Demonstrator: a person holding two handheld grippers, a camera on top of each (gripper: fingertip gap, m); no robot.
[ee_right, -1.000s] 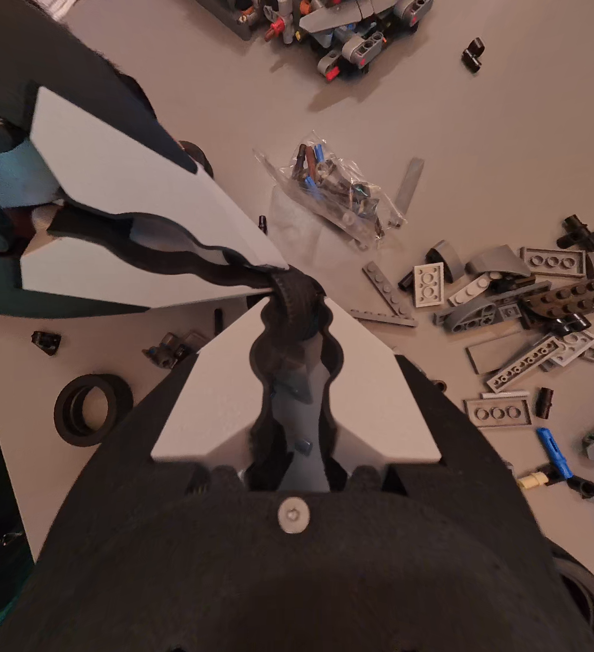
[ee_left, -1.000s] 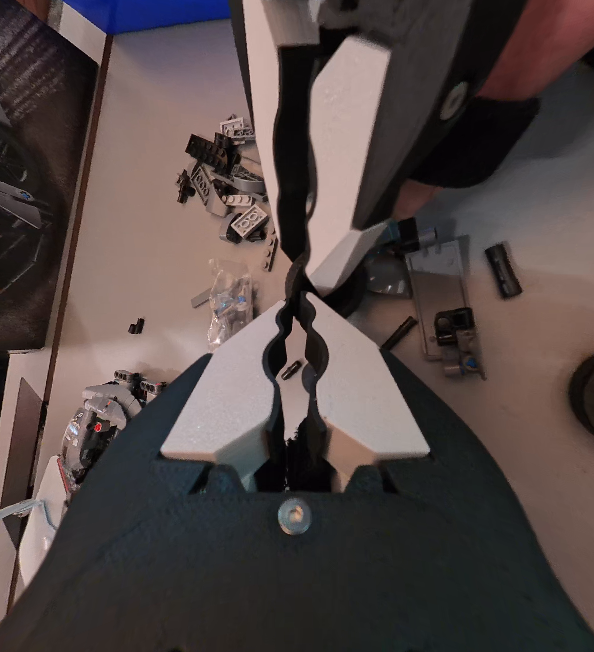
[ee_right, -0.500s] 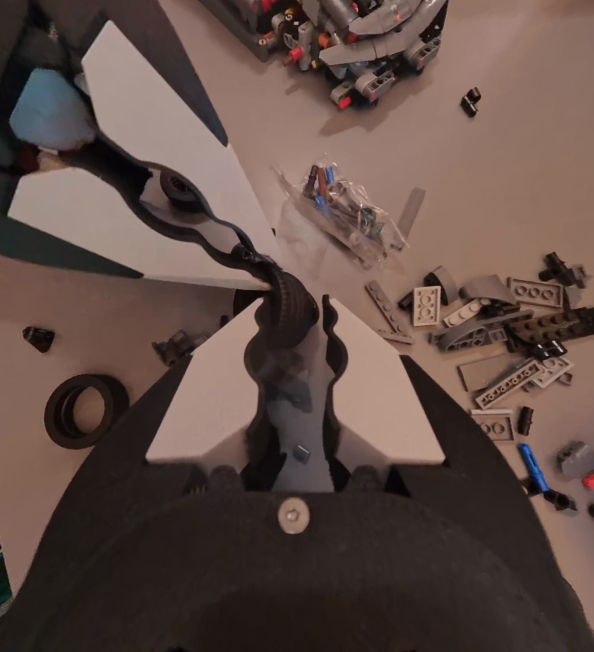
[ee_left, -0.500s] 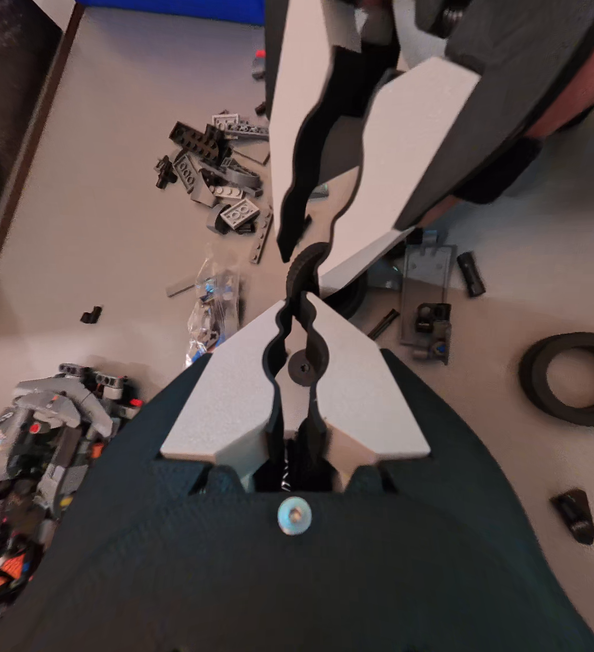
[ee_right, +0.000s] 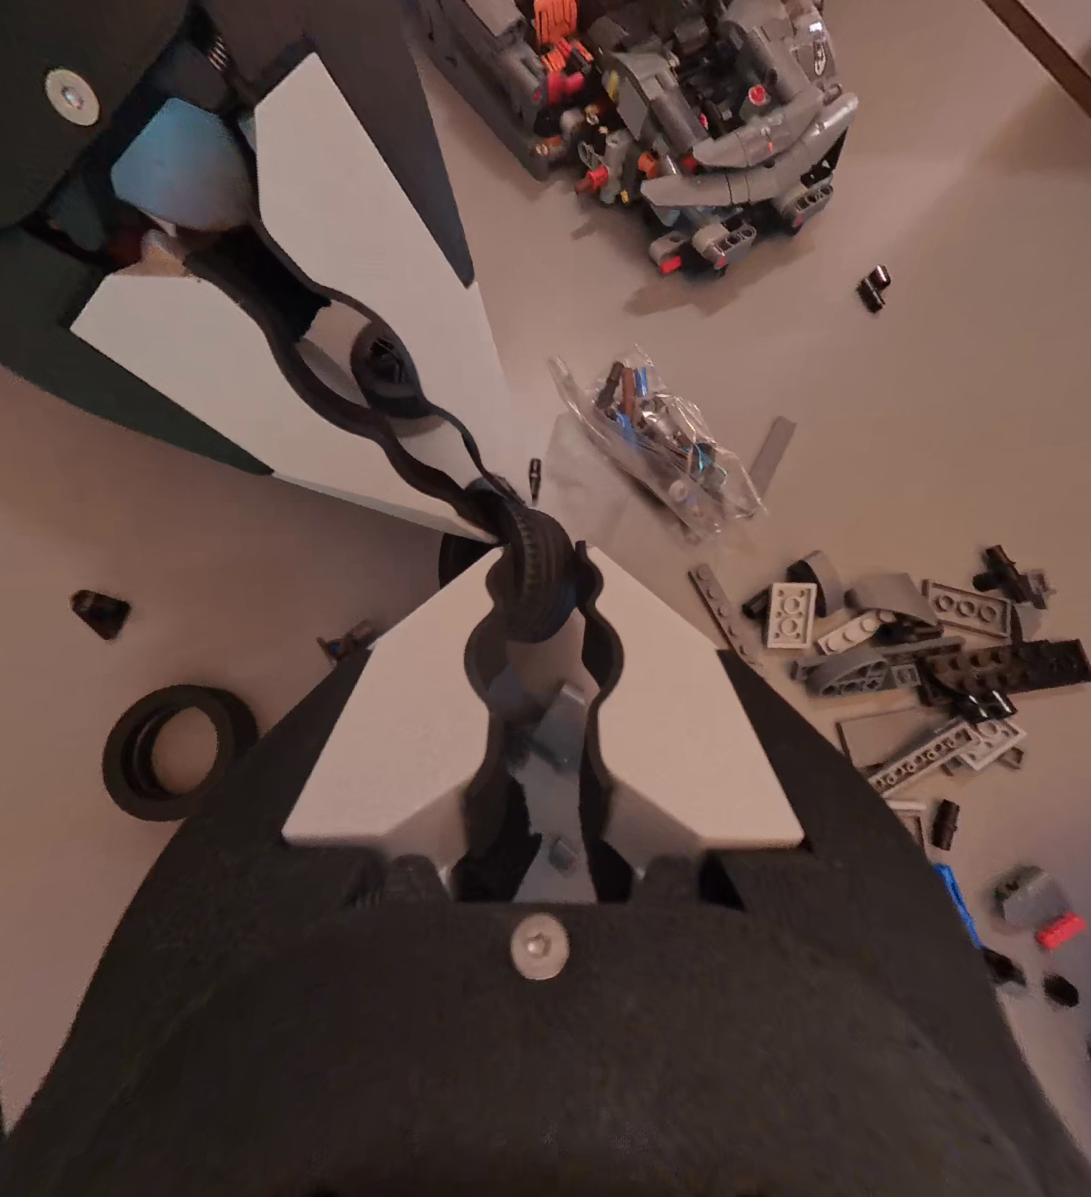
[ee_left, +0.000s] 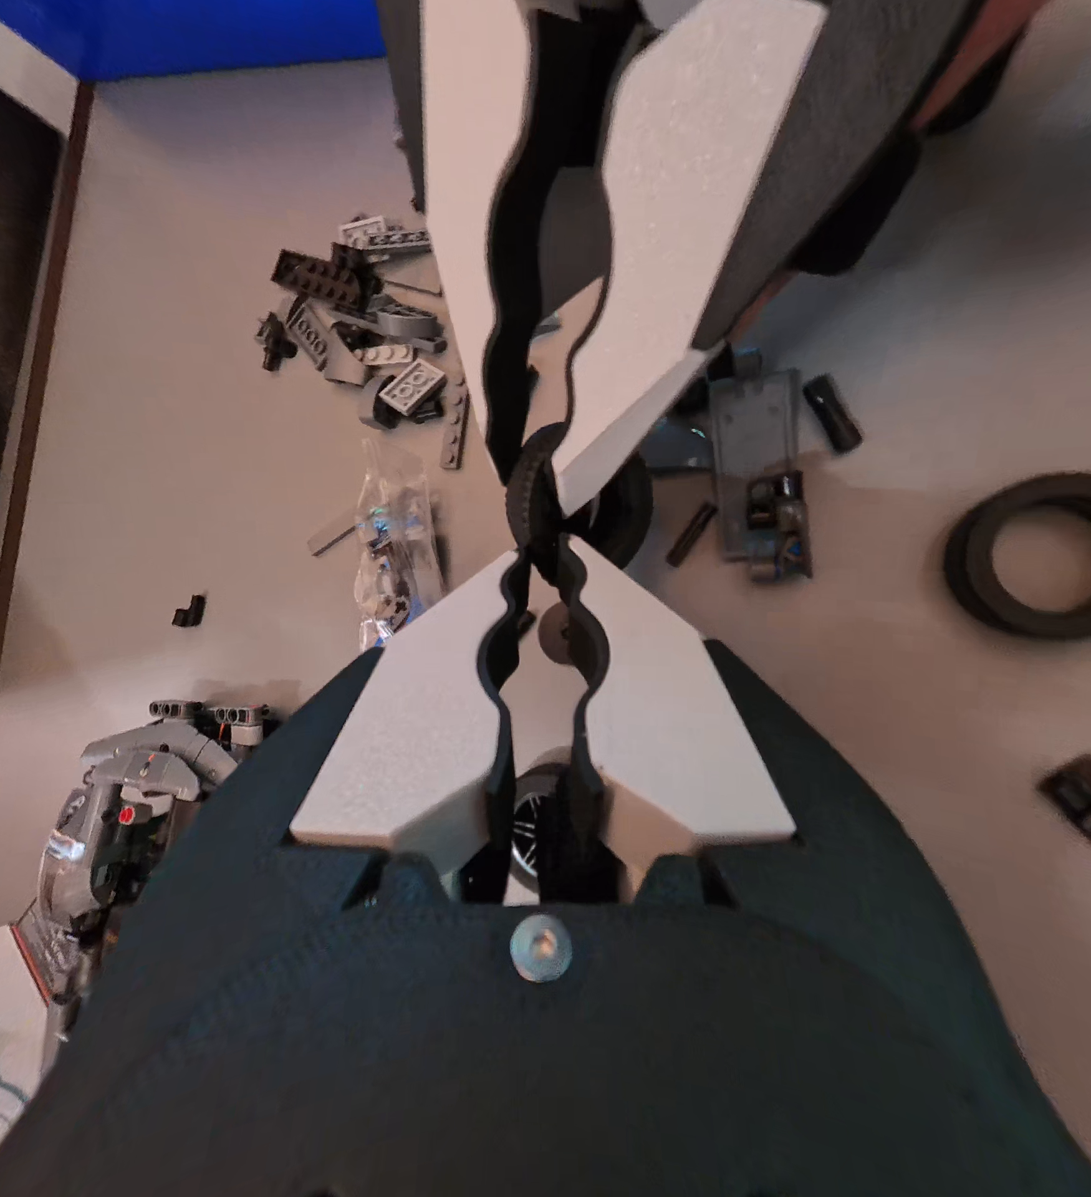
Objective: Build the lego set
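A small black rubber tyre (ee_left: pixel 527 499) hangs in the air between the two grippers, which meet tip to tip above the table. My left gripper (ee_left: pixel 539 550) is shut on the tyre's near edge. My right gripper (ee_right: pixel 536 557) is closed round the same tyre (ee_right: pixel 533 589), whose tread faces the right wrist camera. The right gripper (ee_left: pixel 530 473) comes down from the top of the left wrist view. The left gripper (ee_right: pixel 491 512) reaches in from the upper left of the right wrist view. A dark round piece shows in the gap between the left fingers; I cannot tell whether it is held.
A part-built grey model (ee_right: pixel 692 129) stands at the far side. A clear bag of small parts (ee_right: pixel 659 447) lies near a pile of grey and black plates (ee_right: pixel 905 661). A large black tyre ring (ee_right: pixel 170 751) and a grey plate assembly (ee_left: pixel 756 453) lie on the table. Left and right tips are no more than a few centimetres apart.
The right gripper's fingers opened around the tyre half a second ago and have closed in on it again. The left gripper kept its hold. Both grippers shifted a little.
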